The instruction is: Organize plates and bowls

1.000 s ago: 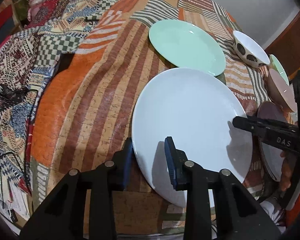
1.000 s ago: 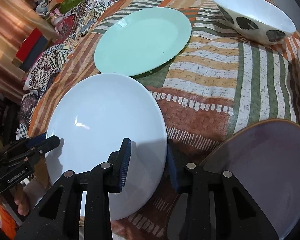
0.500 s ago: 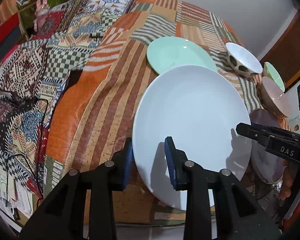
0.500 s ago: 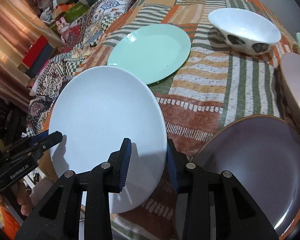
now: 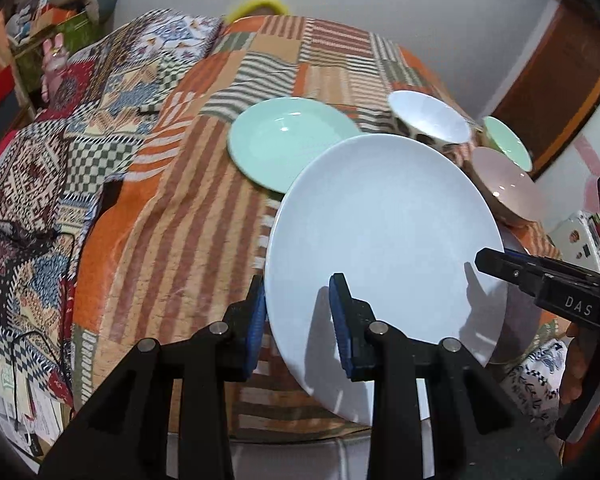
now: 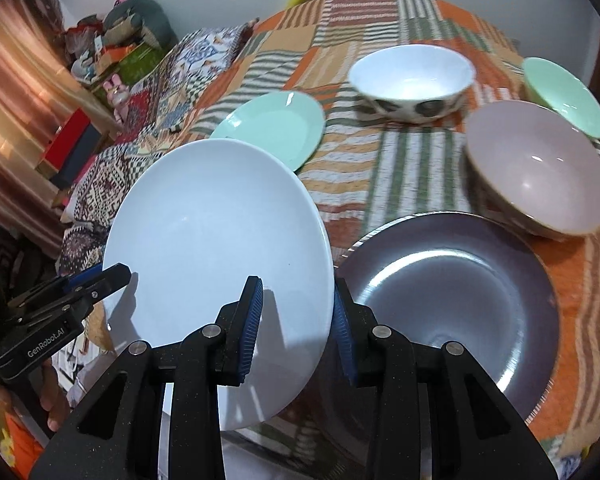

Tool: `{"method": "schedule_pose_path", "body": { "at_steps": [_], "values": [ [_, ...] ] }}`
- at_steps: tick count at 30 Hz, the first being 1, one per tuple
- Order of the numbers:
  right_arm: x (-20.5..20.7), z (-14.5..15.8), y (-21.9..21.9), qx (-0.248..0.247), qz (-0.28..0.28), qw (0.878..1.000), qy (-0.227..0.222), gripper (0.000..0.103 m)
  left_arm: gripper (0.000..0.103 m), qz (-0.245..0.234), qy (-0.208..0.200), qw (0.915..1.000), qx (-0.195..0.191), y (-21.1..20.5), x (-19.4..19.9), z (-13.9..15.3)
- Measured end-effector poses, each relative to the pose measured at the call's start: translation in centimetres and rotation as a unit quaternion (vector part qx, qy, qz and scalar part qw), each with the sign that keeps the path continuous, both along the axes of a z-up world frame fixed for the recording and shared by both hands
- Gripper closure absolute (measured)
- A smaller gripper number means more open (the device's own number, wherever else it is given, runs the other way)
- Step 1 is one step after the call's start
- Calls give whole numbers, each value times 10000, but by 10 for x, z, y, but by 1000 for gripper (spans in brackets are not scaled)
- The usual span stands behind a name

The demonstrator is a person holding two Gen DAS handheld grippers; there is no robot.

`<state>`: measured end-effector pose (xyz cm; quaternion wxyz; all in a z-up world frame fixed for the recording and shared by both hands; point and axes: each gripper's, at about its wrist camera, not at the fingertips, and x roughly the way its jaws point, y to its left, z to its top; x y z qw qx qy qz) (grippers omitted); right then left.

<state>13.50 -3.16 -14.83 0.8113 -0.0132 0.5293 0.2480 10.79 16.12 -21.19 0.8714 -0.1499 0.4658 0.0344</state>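
A large white plate (image 5: pixel 384 224) (image 6: pixel 216 240) hangs tilted above the near edge of the table, off the cloth. My left gripper (image 5: pixel 298 316) is shut on its left rim and my right gripper (image 6: pixel 298 320) is shut on its right rim. Each gripper also shows in the other's view, the right gripper (image 5: pixel 496 262) at the plate's far rim and the left gripper (image 6: pixel 112 276) likewise. A mint green plate (image 5: pixel 288 148) (image 6: pixel 272 128) lies flat behind it. A grey-purple plate (image 6: pixel 452 300) lies to the right, under the white plate's edge.
Behind stand a white bowl with dark spots (image 6: pixel 412 80), a pink bowl (image 6: pixel 536 176) and a small mint bowl (image 6: pixel 564 96). The patchwork tablecloth (image 5: pixel 172 216) drapes over the table. Clutter and boxes (image 6: pixel 112 60) fill the far left; a wooden door (image 5: pixel 556 72) is at right.
Both grippers have risen with the white plate, lifting it off the cloth and tilting it. More of the bowls and the far wall now shows.
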Motion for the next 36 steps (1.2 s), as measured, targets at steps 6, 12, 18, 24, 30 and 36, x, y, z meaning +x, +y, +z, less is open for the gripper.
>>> {"method": "schedule_pose_path", "body": {
  "at_steps": [6,12,18,24,30,36],
  "values": [
    [-6,7,-25,12,-256,9996,-94,71,72,-285,-22,9996,36,-28,6,7],
    [-10,8,-52,-34,-542,9984,-137,71,72,-572,36,9982,163,-58,15,5],
    [-14,7,-79,-46,-795,9968,-110,71,72,-874,158,9959,164,-85,26,-4],
    [-16,5,-99,-132,-1027,9946,-108,71,72,-1127,322,9930,153,-107,37,-15],
    [-15,2,-116,-216,-1194,9926,-85,71,72,-1298,455,9904,94,-124,46,-24],
    [-14,-2,-129,-224,-1292,9914,8,71,72,-1389,573,9886,52,-135,54,-34]
  ]
}}
